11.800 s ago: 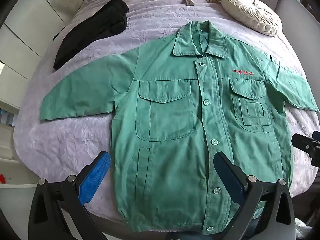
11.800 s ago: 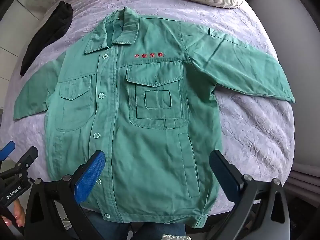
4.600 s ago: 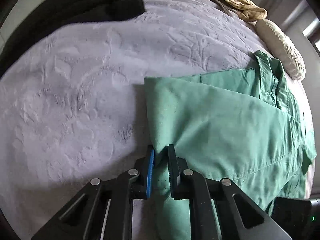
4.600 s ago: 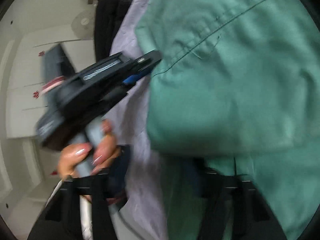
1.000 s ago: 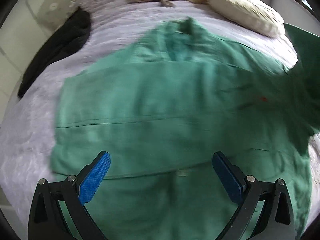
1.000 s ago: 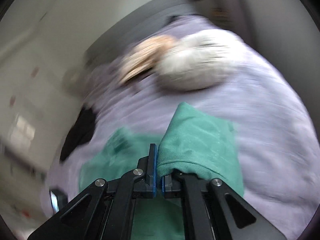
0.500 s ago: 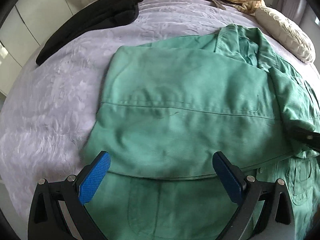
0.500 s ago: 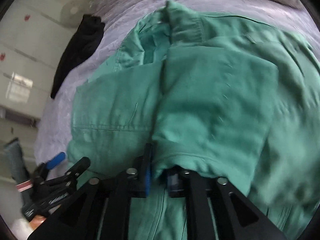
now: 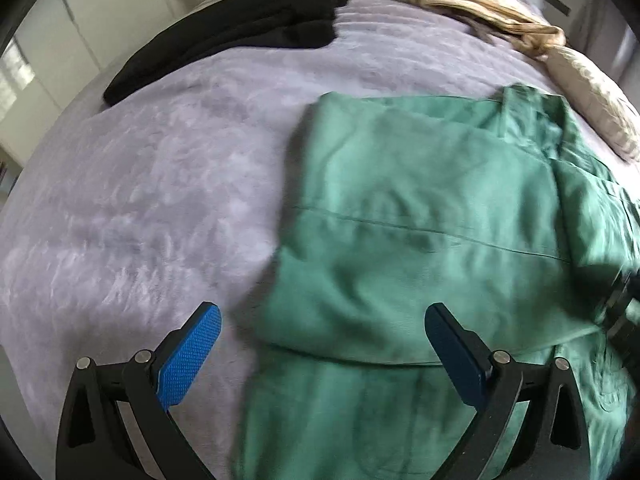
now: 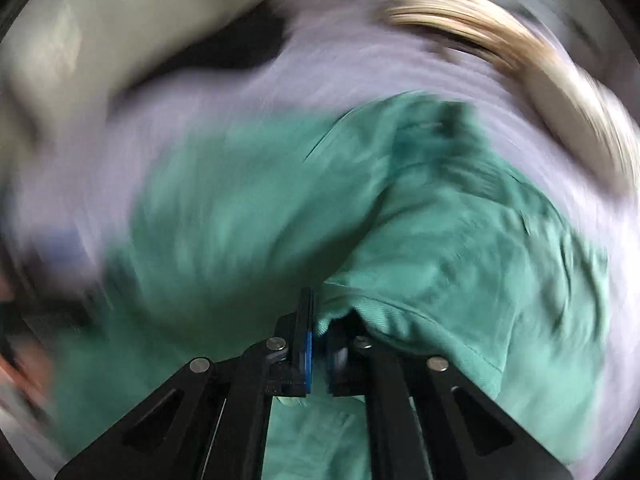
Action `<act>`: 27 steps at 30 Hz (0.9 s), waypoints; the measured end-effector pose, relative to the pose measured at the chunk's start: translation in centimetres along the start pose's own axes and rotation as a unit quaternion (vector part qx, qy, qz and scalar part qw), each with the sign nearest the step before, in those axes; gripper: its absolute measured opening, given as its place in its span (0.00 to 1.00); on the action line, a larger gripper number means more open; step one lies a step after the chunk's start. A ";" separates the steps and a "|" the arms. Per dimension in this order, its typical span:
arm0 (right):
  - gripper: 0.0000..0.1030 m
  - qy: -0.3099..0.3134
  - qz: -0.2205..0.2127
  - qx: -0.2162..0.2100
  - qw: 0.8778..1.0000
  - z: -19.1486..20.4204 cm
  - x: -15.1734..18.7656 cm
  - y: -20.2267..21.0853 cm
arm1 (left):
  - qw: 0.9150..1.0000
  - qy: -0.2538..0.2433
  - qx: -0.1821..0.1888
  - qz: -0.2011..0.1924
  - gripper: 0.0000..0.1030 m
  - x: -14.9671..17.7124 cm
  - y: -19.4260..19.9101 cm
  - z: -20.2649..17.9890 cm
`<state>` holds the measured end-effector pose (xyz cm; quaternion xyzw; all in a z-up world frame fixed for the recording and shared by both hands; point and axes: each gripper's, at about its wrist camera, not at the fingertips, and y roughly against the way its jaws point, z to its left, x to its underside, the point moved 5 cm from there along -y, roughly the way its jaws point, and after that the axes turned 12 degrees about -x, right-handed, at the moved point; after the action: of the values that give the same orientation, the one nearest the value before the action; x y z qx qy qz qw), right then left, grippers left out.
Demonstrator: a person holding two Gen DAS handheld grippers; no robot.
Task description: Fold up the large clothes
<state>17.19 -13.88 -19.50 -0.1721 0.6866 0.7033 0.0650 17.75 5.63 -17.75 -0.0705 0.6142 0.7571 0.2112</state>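
Observation:
The green work jacket (image 9: 420, 220) lies on the lilac bedspread (image 9: 140, 200), with its left sleeve folded across the body. My left gripper (image 9: 320, 340) is open and empty, just above the jacket's lower left part. My right gripper (image 10: 318, 344) is shut on the cuff of the right sleeve (image 10: 460, 280) and holds it over the jacket's middle. The right wrist view is heavily blurred. The right gripper's black body shows at the left wrist view's right edge (image 9: 622, 320).
A black garment (image 9: 240, 36) lies at the far left of the bed. A beige garment (image 9: 480, 4) and a cream pillow (image 9: 592, 96) lie at the far right. White cupboards stand left of the bed.
My left gripper has shifted left, so more bare bedspread shows. My right gripper, still shut on the sleeve cuff, is swinging fast over the jacket.

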 end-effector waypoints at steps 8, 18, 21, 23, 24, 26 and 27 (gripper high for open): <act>0.70 -0.206 -0.042 -0.152 0.966 -3.7 5.2 3.7 | 1.000 0.006 -0.002 0.005 0.99 0.6 -0.2 0.9; 0.05 -0.474 -0.136 -0.269 0.827 -11.7 9.0 4.2 | 0.999 -0.022 0.025 -0.010 0.99 0.7 1.6 -2.1; 0.05 -0.371 -0.148 -0.255 0.881 -9.3 4.1 5.2 | 0.999 -0.017 0.026 -0.014 0.99 0.8 1.8 -1.7; 0.07 -0.297 -0.115 -0.273 0.908 -6.2 0.9 4.4 | 1.000 -0.010 0.022 -0.009 0.99 0.8 1.5 -1.3; 0.09 -0.266 -0.089 -0.273 0.920 -4.4 -0.3 3.4 | 1.000 -0.007 0.019 -0.003 0.99 0.9 1.3 -1.0; 0.23 -0.222 -0.045 -0.252 0.941 -1.6 -1.0 2.0 | 1.000 0.000 0.018 0.005 0.99 1.0 1.0 -0.6; 0.32 -0.214 -0.038 -0.250 0.943 -0.9 -0.8 1.9 | 1.000 0.002 0.020 0.009 0.99 1.1 1.0 -0.5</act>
<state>17.44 -14.70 -17.43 -0.0542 0.4513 0.8698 0.1919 16.30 5.30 -17.40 -0.0620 0.6303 0.7464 0.2043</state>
